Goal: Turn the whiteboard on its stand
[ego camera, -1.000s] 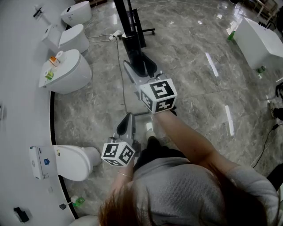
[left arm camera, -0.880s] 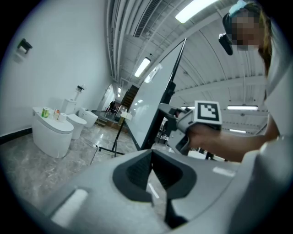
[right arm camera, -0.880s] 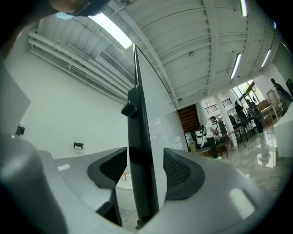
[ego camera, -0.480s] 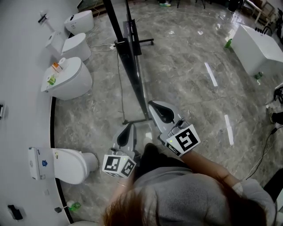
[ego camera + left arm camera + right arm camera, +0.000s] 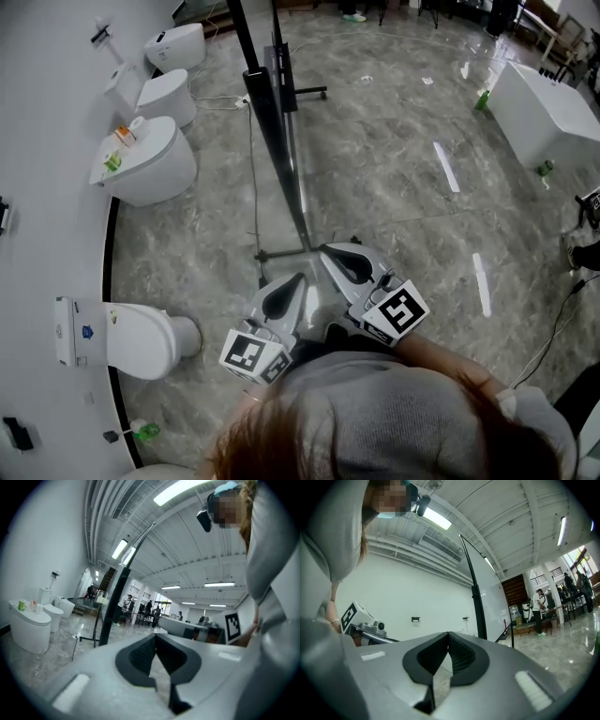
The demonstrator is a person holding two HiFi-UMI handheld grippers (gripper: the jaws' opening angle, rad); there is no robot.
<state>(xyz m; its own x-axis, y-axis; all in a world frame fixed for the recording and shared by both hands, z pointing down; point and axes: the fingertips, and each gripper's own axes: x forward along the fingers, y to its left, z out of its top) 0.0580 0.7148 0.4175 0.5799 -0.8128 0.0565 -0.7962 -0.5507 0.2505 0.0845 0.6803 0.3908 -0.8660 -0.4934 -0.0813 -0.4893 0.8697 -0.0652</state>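
White toilets (image 5: 150,164) line the wall (image 5: 47,141) on the left, over a grey marble floor (image 5: 394,169). Next over, the whiteboard (image 5: 277,122) is upright on its stand (image 5: 278,253), seen edge-on from above, so it's basically a thin dark line running off into the room. Left gripper (image 5: 298,279) sits near the board's close end, jaws pressed together with nothing in them. Right gripper (image 5: 325,249) is just beside it, same deal: jaws squeezed tight and empty, board standing apart ahead of them. White counter (image 5: 544,94) way off right
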